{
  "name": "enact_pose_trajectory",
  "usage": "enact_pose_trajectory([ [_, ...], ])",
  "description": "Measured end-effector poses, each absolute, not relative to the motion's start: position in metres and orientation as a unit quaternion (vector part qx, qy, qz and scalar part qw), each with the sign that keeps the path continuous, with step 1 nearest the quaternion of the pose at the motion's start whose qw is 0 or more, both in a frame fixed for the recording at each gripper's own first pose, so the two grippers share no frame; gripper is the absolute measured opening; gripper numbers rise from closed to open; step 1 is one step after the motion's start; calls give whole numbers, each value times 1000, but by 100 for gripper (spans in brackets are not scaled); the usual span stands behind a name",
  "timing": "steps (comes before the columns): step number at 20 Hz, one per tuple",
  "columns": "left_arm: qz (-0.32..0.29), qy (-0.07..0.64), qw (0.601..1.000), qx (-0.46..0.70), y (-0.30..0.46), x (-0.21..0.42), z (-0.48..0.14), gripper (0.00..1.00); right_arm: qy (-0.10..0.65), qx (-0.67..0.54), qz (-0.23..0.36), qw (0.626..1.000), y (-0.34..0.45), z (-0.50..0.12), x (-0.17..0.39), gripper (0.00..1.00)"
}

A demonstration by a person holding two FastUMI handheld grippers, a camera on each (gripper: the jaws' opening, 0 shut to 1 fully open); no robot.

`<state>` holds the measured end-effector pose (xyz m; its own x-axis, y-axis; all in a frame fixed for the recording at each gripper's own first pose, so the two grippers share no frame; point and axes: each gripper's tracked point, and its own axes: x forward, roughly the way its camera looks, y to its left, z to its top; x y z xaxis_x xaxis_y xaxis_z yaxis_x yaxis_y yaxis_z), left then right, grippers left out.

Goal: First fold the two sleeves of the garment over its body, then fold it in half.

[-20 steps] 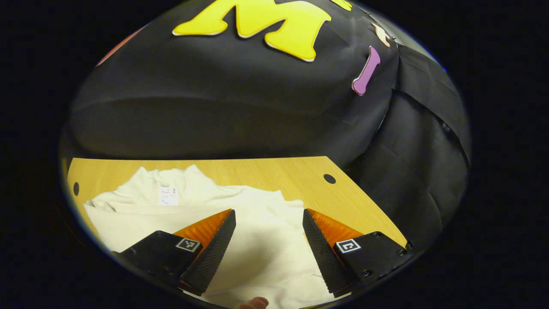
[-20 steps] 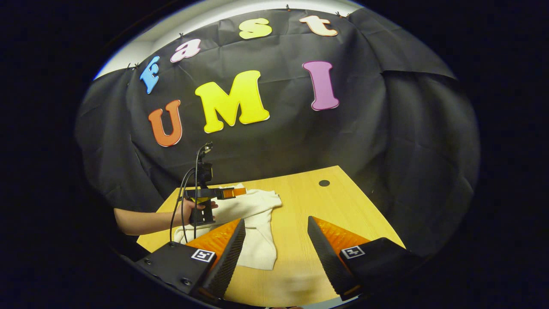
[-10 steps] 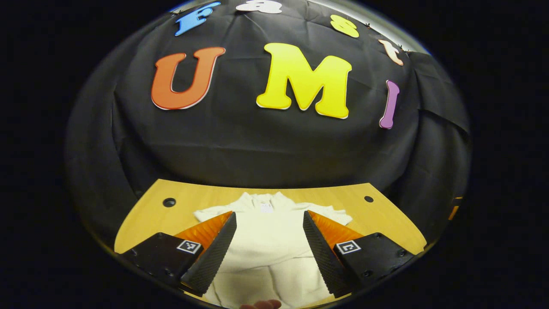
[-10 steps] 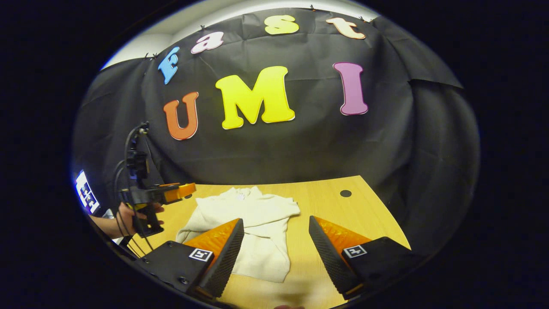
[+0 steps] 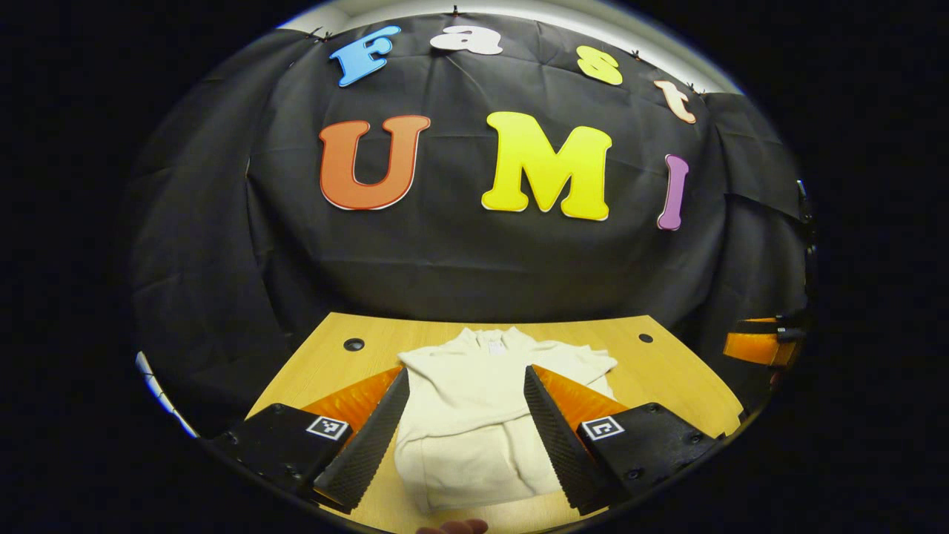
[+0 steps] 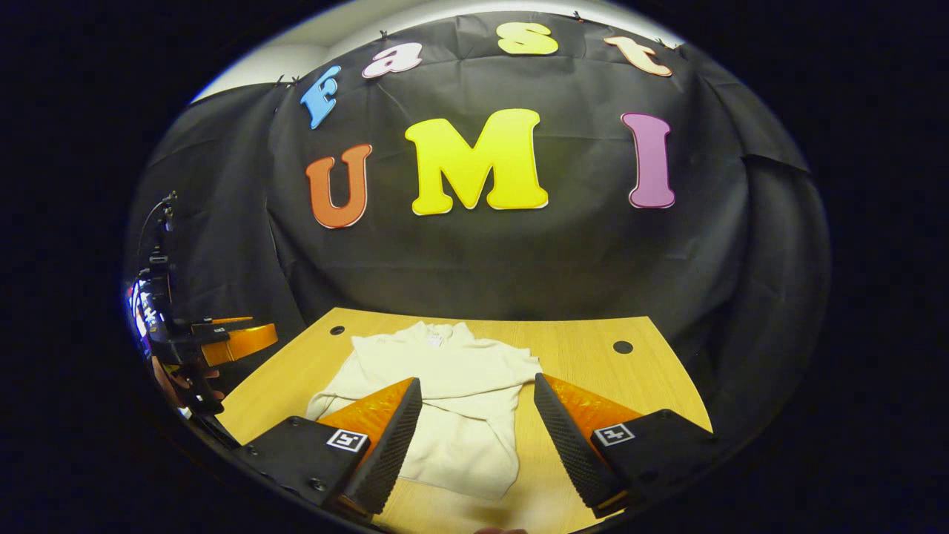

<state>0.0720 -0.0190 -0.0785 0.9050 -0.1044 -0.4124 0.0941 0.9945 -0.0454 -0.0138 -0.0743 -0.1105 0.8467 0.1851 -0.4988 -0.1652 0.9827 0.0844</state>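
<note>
Left gripper view. Item: cream garment [image 5: 474, 415], lying flat on the wooden table [image 5: 667, 374], collar at the 12 o'clock end, hem at the 6 o'clock end nearest the camera. Both sleeves lie folded over the body; the body is not folded in half. Left gripper [image 5: 465, 430]: jaws spread wide, grasping nothing, raised above the table with the garment showing in the gap between the two ribbed black fingers [image 5: 367, 445]. Each finger mount carries a small square black-and-white marker; no words can be read on them. A small pale tag [image 5: 494, 345] sits inside the collar, too small to read. Round holes in the tabletop at 10 o'clock and 2 o'clock of the garment. Orange part of the other gripper at the 3 o'clock edge, clear of the table.

Right gripper view. Garment [image 6: 452, 400] on the table [image 6: 593, 371], lying toward 11 o'clock of the right gripper [image 6: 478, 437]. Jaws released and wide apart, empty; the hem corner shows between the fingers. Collar tag [image 6: 434, 339] illegible. Left gripper [image 6: 237, 340] at 9 o'clock, held by a hand [image 6: 174, 382], well apart from the garment.
</note>
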Motion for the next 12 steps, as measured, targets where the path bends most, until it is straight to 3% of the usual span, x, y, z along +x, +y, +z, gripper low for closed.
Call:
enact_pose_trajectory([
  [9,-89,377,921,-46,10,-6,-199,98,380,-7,70,922,-112,-192,-44,95],
  [10,-97,396,912,-50,11,-16,-214,98,394,-10,69,916,-116,-203,-53,90],
  [12,-99,437,892,-59,17,-33,-245,98,424,-9,65,903,-118,-226,-67,95],
])
